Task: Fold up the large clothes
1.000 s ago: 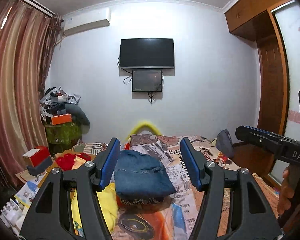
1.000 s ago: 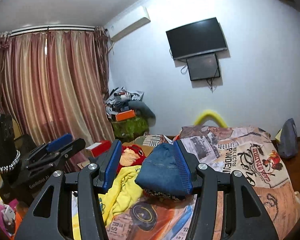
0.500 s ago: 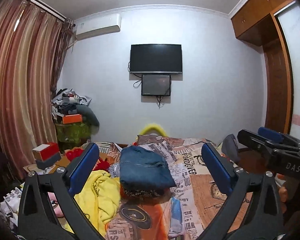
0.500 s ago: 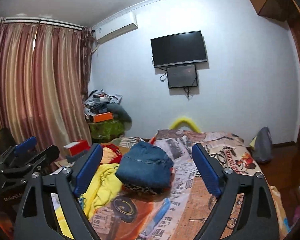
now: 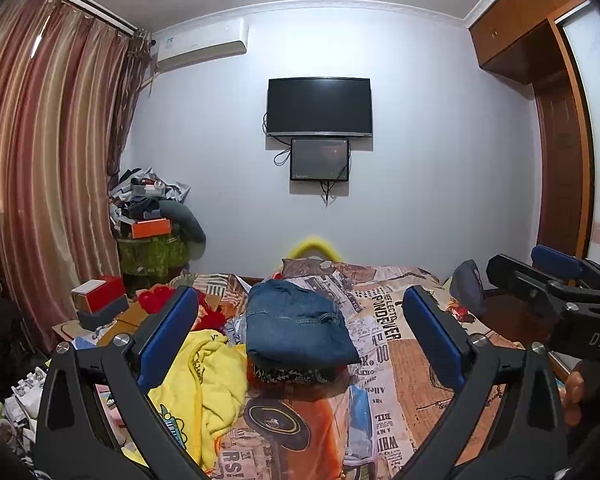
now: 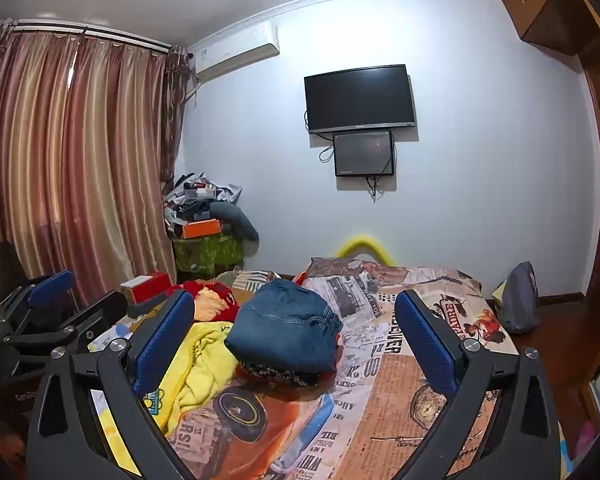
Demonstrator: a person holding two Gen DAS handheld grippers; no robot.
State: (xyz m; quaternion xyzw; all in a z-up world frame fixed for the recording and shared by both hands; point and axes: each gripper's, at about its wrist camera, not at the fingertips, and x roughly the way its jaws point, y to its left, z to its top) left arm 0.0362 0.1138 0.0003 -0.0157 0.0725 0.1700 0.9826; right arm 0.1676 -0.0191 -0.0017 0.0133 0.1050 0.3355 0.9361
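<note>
Folded jeans on the bed, loose clothes to their left

The folded jeans (image 5: 298, 326) lie mid-bed (image 5: 400, 364) atop another folded garment (image 5: 296, 374); a crumpled shirt (image 5: 204, 384) lies just left of them, boxes (image 5: 98, 300) farther left, a television (image 5: 319, 106) on the wall behind, and a bag (image 6: 518, 300) right of the bed

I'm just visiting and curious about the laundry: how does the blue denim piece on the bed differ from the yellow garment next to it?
The denim garment is folded into a compact block; the yellow garment lies crumpled and unfolded. The denim sits on top of another patterned cloth, while the yellow one sprawls toward the bed's left edge. The denim is dark blue, the yellow bright with a printed graphic. Both lie on the bed, and neither gripper holds them.
</note>
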